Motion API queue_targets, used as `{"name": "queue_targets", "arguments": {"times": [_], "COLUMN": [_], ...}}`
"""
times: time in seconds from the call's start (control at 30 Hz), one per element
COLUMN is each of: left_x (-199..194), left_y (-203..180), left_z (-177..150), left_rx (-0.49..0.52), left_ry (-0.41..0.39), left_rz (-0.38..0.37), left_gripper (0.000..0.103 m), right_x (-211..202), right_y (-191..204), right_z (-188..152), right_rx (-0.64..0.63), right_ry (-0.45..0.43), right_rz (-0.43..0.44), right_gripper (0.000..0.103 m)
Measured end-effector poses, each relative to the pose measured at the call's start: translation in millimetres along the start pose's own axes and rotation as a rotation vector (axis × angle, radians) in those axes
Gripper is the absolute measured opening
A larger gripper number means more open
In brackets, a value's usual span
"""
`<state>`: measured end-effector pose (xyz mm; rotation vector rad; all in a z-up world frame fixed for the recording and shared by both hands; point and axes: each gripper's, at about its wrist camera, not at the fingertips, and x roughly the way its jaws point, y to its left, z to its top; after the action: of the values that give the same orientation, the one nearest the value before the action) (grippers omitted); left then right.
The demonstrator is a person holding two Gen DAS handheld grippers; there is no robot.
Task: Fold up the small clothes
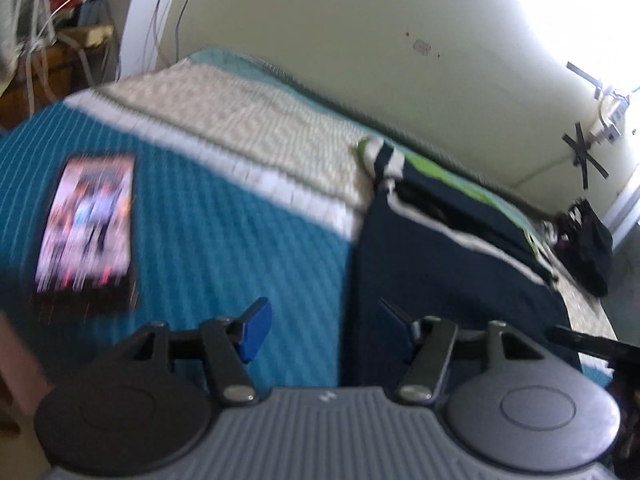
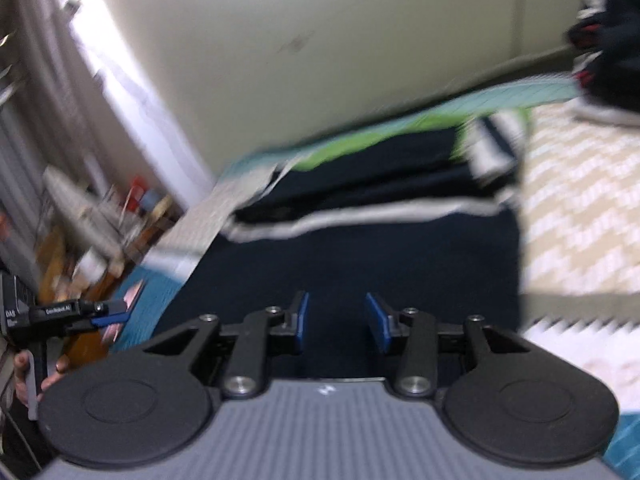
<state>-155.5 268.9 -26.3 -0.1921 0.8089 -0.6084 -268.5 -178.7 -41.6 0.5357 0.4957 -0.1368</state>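
Note:
A navy garment with white and green trim lies spread on the bed, and it also shows in the right wrist view. My left gripper is open and empty above the garment's left edge, its left finger over the teal bedspread. My right gripper is open and empty just above the navy cloth. The left gripper also shows at the left of the right wrist view. Both views are blurred.
A phone with a lit screen lies on the teal bedspread at the left. A dark pile of clothes sits at the bed's far right; it also shows in the right wrist view. A wall runs behind the bed. Cluttered shelves stand beside it.

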Motion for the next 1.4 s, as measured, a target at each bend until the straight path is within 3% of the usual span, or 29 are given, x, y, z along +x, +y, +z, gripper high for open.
{"name": "queue_targets", "arguments": {"times": [0.03,0.17,0.37,0.57,0.67,0.73,0.8,0.93,1.1,1.2,1.27,1.33,1.4], "left_x": [-6.0,-16.9,-9.7,7.4,8.2,8.3,11.0,19.4,13.2,4.8,-3.9,-13.3,-19.7], "left_y": [1.6,5.1,-1.8,8.1,17.0,19.2,17.5,8.4,8.0,7.1,6.8,9.7,12.0], "left_z": [-9.4,-37.0,-62.7,-74.2,-75.1,-73.9,-73.1,-75.1,-74.7,-73.3,-69.0,-60.9,-52.5], "left_rx": [-0.003,0.010,0.062,0.033,0.002,-0.010,-0.007,0.017,0.000,-0.017,-0.035,-0.074,-0.112], "left_ry": [0.006,0.035,0.116,0.153,0.138,0.132,0.130,0.147,0.147,0.149,0.128,0.104,0.080], "left_rz": [-0.004,-0.016,-0.102,-0.086,-0.094,-0.126,-0.148,-0.181,-0.260,-0.281,-0.306,-0.348,-0.392], "left_gripper": [0.060,0.070,0.076,0.085,0.091,0.091,0.090,0.079,0.030,0.015,0.014,0.014,0.014], "right_x": [5.3,-9.5,-59.7,-104.3,-125.9,-138.7,-146.2,-143.8,-129.9,-121.9,-114.6,-107.2,-102.6], "right_y": [5.2,21.0,9.4,-10.8,-15.0,-16.2,-16.9,-22.0,-20.1,-21.7,-21.7,-22.7,-24.3], "right_z": [-6.4,-23.6,-38.6,-62.3,-78.0,-85.8,-91.9,-97.0,-102.7,-103.1,-104.8,-107.0,-106.6], "right_rx": [-0.011,-0.063,0.035,0.107,0.116,0.104,0.095,0.120,0.128,0.143,0.149,0.156,0.174], "right_ry": [0.045,0.073,0.008,0.036,0.087,0.114,0.123,0.131,0.159,0.184,0.210,0.229,0.226], "right_rz": [0.009,0.033,0.042,0.018,0.032,0.024,0.000,0.013,0.056,0.081,0.070,0.073,0.096], "right_gripper": [0.038,0.039,0.040,0.043,0.049,0.058,0.060,0.061,0.062,0.061,0.056,0.023,0.019]}}
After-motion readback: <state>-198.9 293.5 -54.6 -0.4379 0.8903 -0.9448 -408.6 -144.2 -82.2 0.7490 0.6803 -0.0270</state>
